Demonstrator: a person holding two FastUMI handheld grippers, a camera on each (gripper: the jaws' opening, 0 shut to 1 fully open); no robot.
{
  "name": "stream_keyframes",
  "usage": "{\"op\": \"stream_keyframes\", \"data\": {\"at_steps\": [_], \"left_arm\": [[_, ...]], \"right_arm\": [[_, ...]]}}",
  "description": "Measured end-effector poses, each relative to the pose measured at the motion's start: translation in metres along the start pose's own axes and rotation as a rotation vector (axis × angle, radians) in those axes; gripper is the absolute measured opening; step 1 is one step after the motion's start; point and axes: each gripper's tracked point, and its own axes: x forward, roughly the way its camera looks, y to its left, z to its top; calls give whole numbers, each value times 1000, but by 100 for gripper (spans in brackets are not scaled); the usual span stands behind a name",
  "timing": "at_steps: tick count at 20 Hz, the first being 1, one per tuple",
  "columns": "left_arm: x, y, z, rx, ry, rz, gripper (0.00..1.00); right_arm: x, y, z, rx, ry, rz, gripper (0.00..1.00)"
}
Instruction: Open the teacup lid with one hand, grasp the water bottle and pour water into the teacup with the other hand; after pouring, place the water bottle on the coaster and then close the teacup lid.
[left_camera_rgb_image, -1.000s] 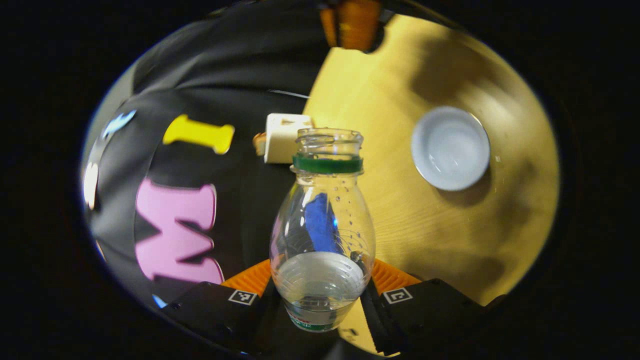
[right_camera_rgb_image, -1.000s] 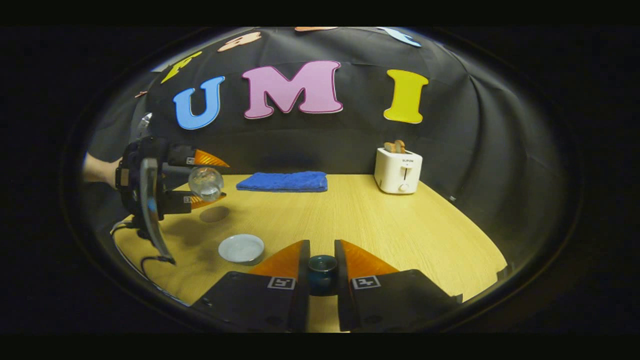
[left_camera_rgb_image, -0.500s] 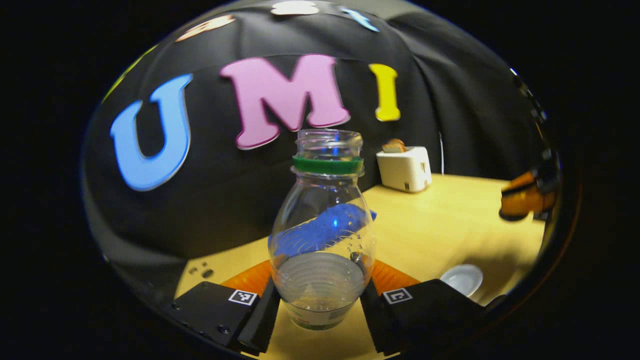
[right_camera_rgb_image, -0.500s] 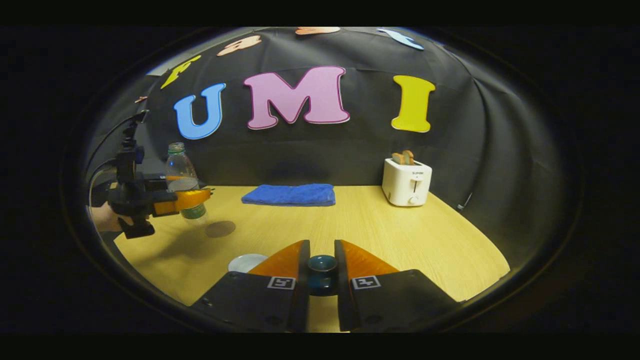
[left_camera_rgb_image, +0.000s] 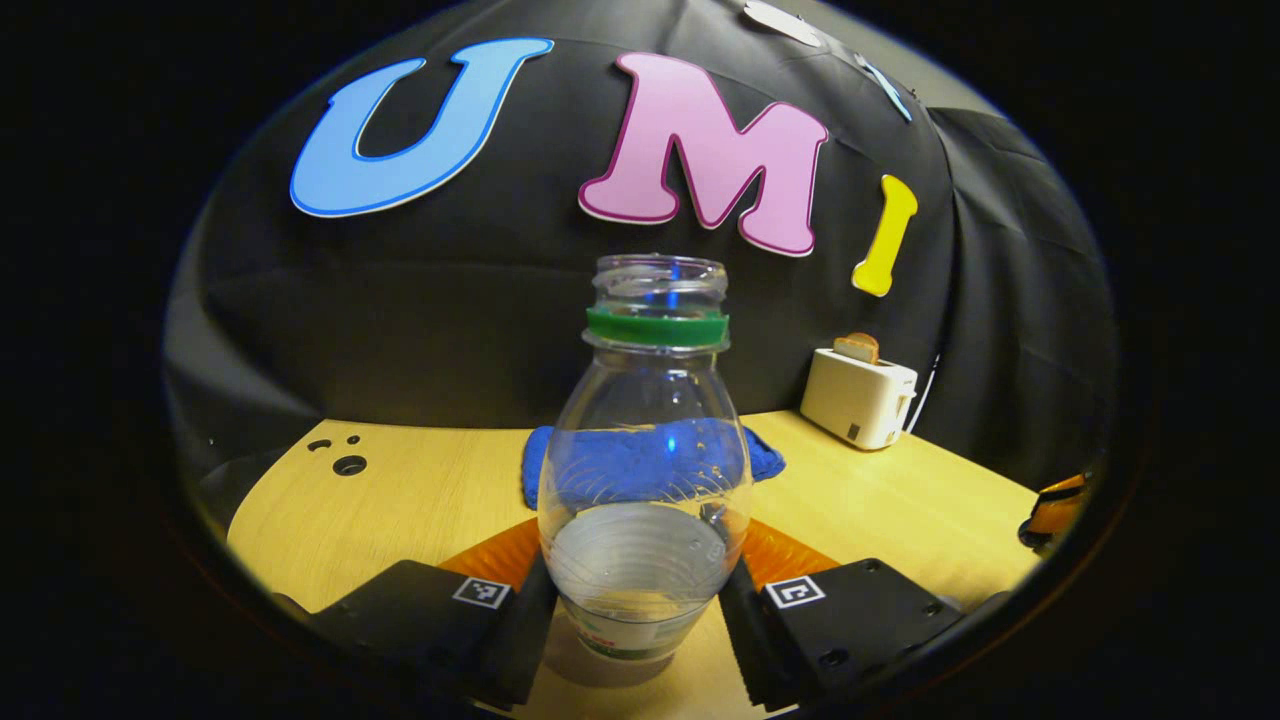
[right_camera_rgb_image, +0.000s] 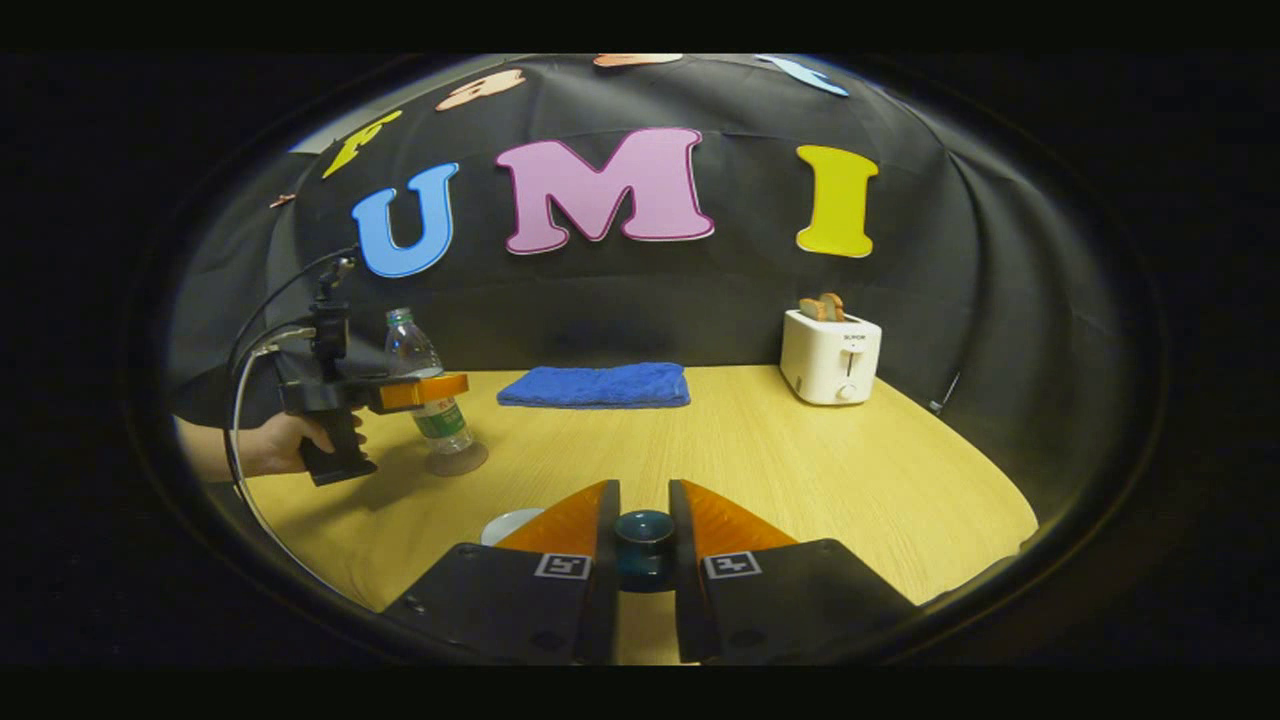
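The left gripper (left_camera_rgb_image: 640, 590) is clamped on the uncapped water bottle (left_camera_rgb_image: 645, 470), both fingers pressing its lower body; the bottle stands upright on the brown coaster (right_camera_rgb_image: 456, 459). The right gripper (right_camera_rgb_image: 644, 535) is closed on the dark teal teacup lid (right_camera_rgb_image: 644, 527) above the wooden table (right_camera_rgb_image: 800, 470). A white teacup (right_camera_rgb_image: 505, 524) sits just left of its fingers. A blue towel (right_camera_rgb_image: 595, 385) and a toaster (right_camera_rgb_image: 829, 355) stand by the back wall.

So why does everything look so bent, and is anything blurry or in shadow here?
Left gripper view: the fisheye lens bows the table edge, and the towel looks warped through the clear bottle, which is sharp. Right gripper view: the wall curves like a dome; the left gripper casts a soft shadow on the table; edges fade dark.
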Motion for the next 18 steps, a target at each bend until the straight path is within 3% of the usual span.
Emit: {"op": "stream_keyframes", "data": {"at_steps": [12,13,14,16,17,18], "left_arm": [[0,-1,-4,-66,20,12,80],[0,-1,-4,-66,25,14,81],[0,-1,-5,-62,32,22,82],[-3,-1,-8,-53,51,26,86],[-6,-3,-7,-58,52,13,95],[-12,-6,-4,-64,50,-1,98]], "right_arm": [[4,24,-16,4,39,16,26],[4,24,-16,6,40,17,31],[5,25,-16,8,40,18,26],[6,27,-17,11,44,22,26],[7,27,-16,13,44,24,26],[6,27,-15,14,43,25,31]]}}
